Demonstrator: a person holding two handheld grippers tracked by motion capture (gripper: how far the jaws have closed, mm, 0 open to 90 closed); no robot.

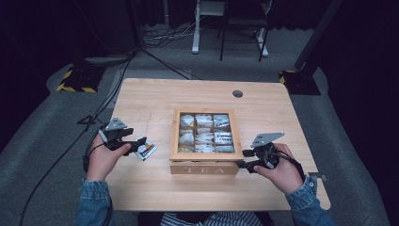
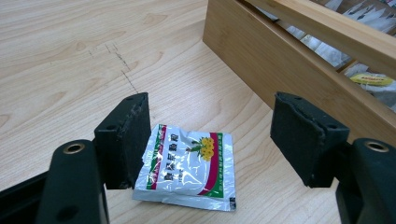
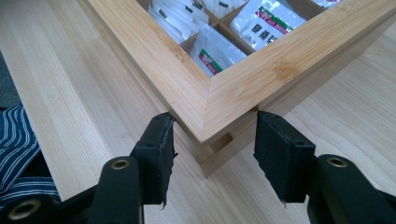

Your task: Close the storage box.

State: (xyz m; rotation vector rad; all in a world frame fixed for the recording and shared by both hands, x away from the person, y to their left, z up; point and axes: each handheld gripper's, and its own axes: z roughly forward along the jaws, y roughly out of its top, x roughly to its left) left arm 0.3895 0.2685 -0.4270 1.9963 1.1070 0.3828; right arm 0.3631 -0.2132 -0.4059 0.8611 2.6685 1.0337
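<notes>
Between the wide-spread jaws of the left tool (image 2: 212, 142) lies a silver tea sachet (image 2: 187, 166) with red and green stripes, flat on the table (image 2: 70, 56); its edge lies close against the left-hand pad, though actual contact cannot be told, while the right-hand pad stands well clear of it, so nothing is gripped. Just beyond and to the right of that tool runs the side wall of the wooden tea box (image 2: 280, 60). From the high view, the left tool (image 1: 137, 144) sits to the left of the box (image 1: 205, 167), with the sachet (image 1: 147, 150) at its tips. The right tool (image 3: 215, 149) straddles the near right corner of the box (image 3: 219, 98), its jaws drawn in as far as the corner lets them, one pad to each side and close against the wood. Beyond its jaws, inside the compartments, stand more sachets (image 3: 215, 49). From above, the right tool (image 1: 245, 160) meets the box at that front corner.
</notes>
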